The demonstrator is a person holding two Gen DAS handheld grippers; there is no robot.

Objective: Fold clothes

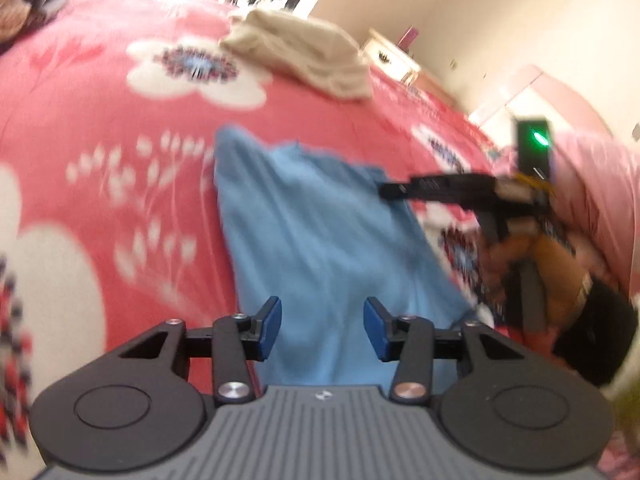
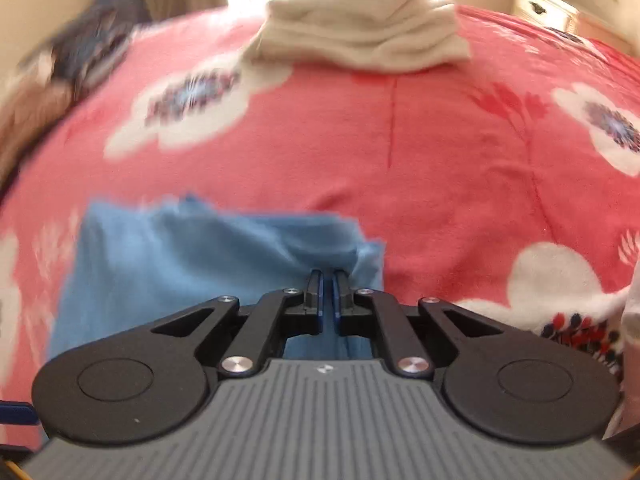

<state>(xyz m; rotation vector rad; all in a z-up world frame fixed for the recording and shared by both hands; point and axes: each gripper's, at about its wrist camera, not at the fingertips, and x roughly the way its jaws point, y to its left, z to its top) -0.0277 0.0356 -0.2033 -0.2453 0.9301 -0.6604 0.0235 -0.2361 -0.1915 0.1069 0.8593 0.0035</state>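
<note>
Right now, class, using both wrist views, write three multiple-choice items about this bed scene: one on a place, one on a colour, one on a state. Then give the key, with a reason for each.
1. Where does the folded cream cloth lie?
A. Beyond the blue cloth, farther up the bed
B. Under the blue cloth
C. On the floor

2. What colour is the bedspread?
A. Green with stripes
B. Pinkish red with white flowers
C. Plain grey

3. How do the two grippers stand?
A. Both open
B. Left shut, right open
C. Left open, right shut on the blue cloth

Key: 1 A, the cream cloth sits past the blue cloth in both views. 2 B, white flowers show on pinkish red. 3 C, the left gripper has a clear gap, while the right gripper pinches blue fabric.
</note>
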